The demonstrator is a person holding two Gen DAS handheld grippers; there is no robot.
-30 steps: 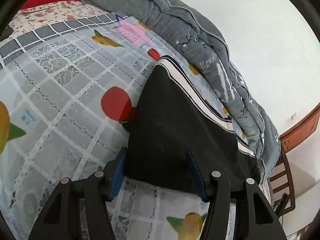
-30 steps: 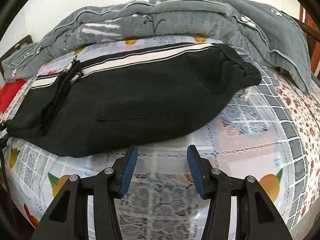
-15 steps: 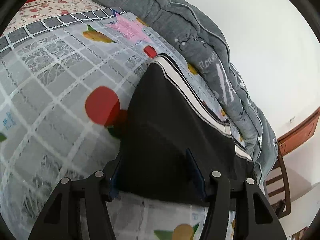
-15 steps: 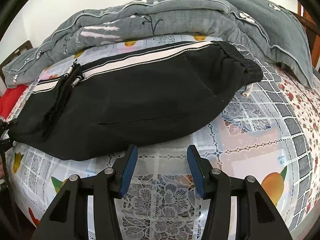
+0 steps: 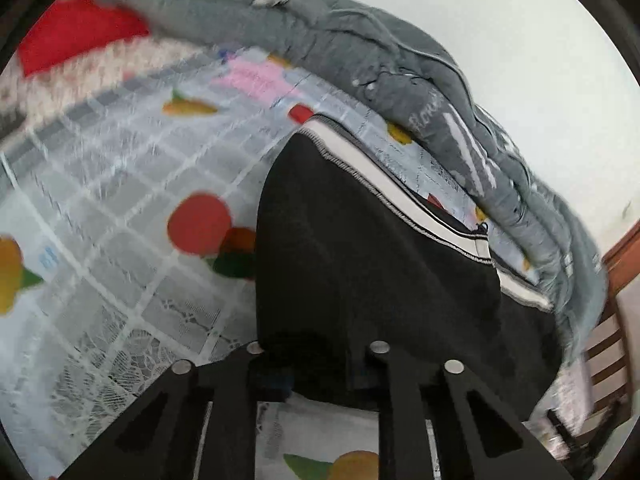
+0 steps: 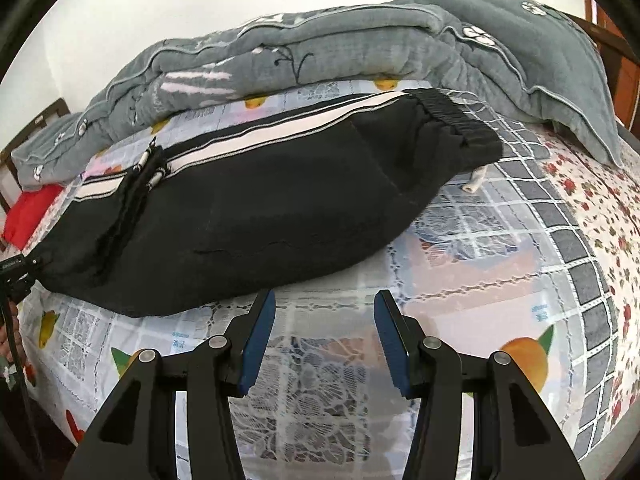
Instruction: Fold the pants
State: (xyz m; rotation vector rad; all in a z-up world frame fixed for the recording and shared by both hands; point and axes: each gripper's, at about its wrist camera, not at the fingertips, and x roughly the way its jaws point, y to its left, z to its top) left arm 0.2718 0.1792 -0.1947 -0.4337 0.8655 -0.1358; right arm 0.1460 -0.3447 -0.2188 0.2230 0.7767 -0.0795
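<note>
Black pants (image 6: 260, 208) with a white side stripe lie folded lengthwise across the bed, waistband (image 6: 452, 116) at the right, leg ends at the left. In the left wrist view, my left gripper (image 5: 320, 364) is at the leg end of the pants (image 5: 360, 260). Its jaws are closing, and black cloth fills the narrow gap and hides the pads. That gripper shows as a dark shape (image 6: 18, 276) at the pants' left end in the right wrist view. My right gripper (image 6: 324, 320) is open just in front of the pants' near edge, with only the sheet between its blue pads (image 6: 260, 344).
A rumpled grey quilt (image 6: 360, 40) lies along the far side of the bed against a white wall. A red pillow (image 5: 76, 36) sits at the bed's far corner. A wooden chair (image 5: 608, 352) stands beyond the bed's edge. The fruit-print sheet (image 6: 500, 280) spreads right of the pants.
The left jaws have drawn together on the pants' leg end, and the left view has swung and blurred. The right gripper has shifted slightly along the pants, its jaws unchanged.
</note>
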